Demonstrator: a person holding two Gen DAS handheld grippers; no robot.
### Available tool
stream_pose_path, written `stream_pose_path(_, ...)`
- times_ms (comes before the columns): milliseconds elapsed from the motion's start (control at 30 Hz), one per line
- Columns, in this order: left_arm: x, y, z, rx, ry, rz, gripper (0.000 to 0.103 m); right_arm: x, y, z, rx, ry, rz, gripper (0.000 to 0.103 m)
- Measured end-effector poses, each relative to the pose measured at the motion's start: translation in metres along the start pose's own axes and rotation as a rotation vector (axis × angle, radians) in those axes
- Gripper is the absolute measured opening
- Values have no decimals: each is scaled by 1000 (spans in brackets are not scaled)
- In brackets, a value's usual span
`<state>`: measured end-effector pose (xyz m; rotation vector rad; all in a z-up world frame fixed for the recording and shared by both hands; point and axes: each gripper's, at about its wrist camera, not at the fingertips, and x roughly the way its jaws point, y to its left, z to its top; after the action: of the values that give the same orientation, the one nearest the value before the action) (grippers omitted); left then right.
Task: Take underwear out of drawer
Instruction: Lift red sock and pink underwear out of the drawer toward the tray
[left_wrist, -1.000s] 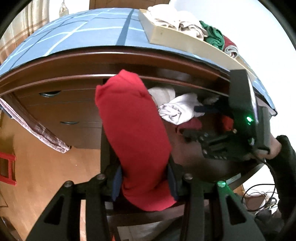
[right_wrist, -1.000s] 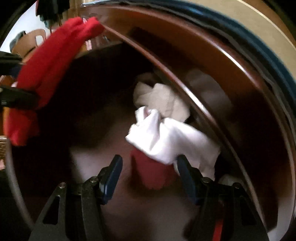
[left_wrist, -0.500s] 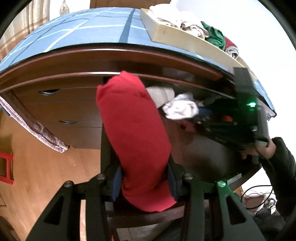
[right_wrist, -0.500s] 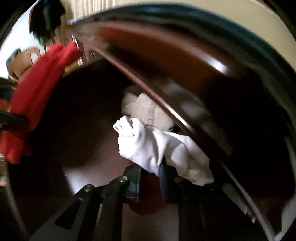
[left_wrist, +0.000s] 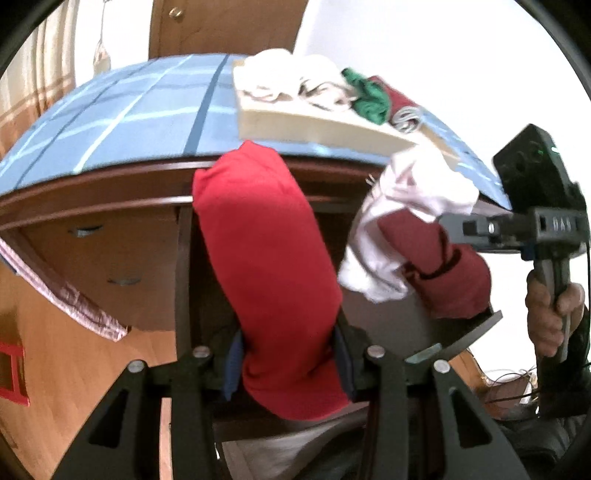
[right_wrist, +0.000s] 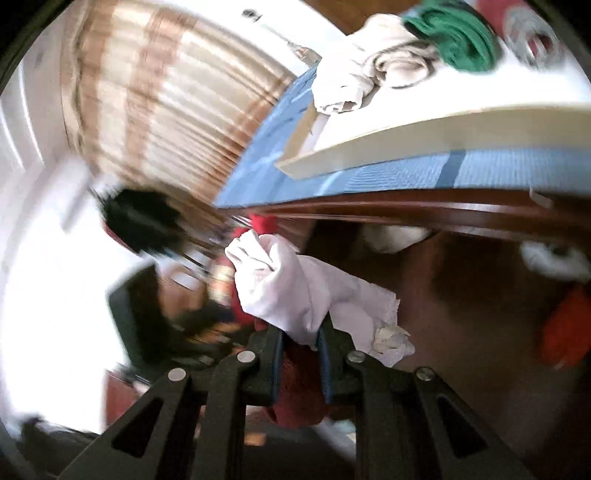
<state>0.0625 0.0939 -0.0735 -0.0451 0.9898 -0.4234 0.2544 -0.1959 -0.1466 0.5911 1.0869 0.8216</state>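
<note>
While my left gripper (left_wrist: 288, 358) stays clamped on red underwear (left_wrist: 269, 266), right gripper (right_wrist: 301, 363) is pinched shut on white+dark red pair (right_wrist: 291, 280), lifted above the drawer (right_wrist: 461, 295) by desk's front edge.

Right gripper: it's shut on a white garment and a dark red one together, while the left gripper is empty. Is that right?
Not quite. The left gripper is not empty: the left wrist view shows its jaws closed on a bright red garment. The rest stands: the right gripper is shut on a white garment and a dark red one together.
</note>
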Motion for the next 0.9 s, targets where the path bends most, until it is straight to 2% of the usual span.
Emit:
stream_pose_path(67,-7,-3,5,12,-19,0,41,-3,1,-1,65,-18,63,18)
stream_pose_path(200,-23,-4,21,18,-68,-15,41,-8,15,11,90,-71,114,18)
stream_pose_path(467,-40,-12,66,60,-135,-26,41,-35,22,41,233,-178,210,18)
stream_pose_path(733,-39,-25,123,158,-180,-15,41,-71,22,72,320,-224,210,18)
stream_pose_path(900,-20,-19,154,170,-161,-3,41,-67,5,94,412,-221,207,18)
